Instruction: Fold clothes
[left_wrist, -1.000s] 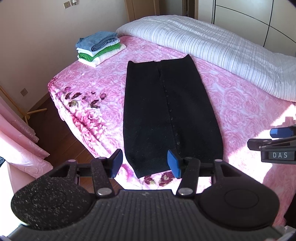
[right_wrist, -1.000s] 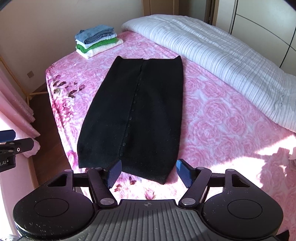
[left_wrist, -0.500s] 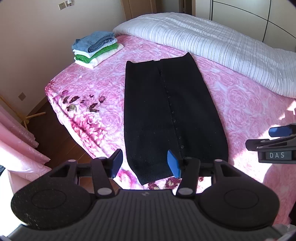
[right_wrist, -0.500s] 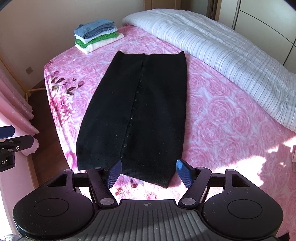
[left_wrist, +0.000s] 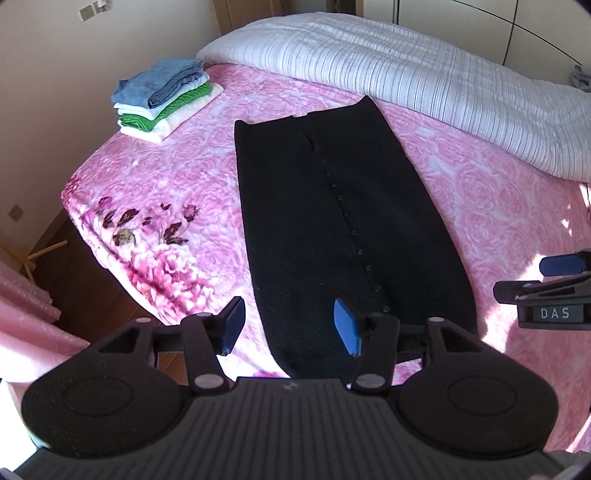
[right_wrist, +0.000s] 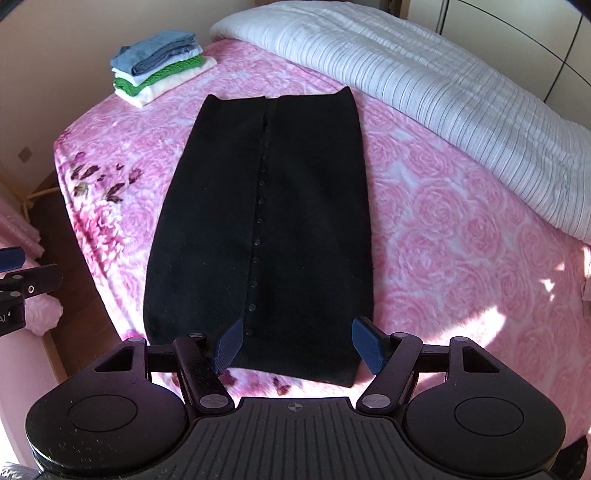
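2 wrist views overlook black garment (left_wrist: 332, 229).

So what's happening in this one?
A person holding a tool in each hand is over the near end of a black garment laid flat on a pink bed. The left tool and right tool are both open, holding nothing. No fold of this piece has begun. A stack of folded clothes sits at the bed's far corner, beside a striped quilt.

Both open grippers now sit closer over the black garment's (right_wrist: 266, 229) near hem. The left gripper (left_wrist: 290, 325) straddles its left corner; the right gripper (right_wrist: 297, 345) frames its right half.
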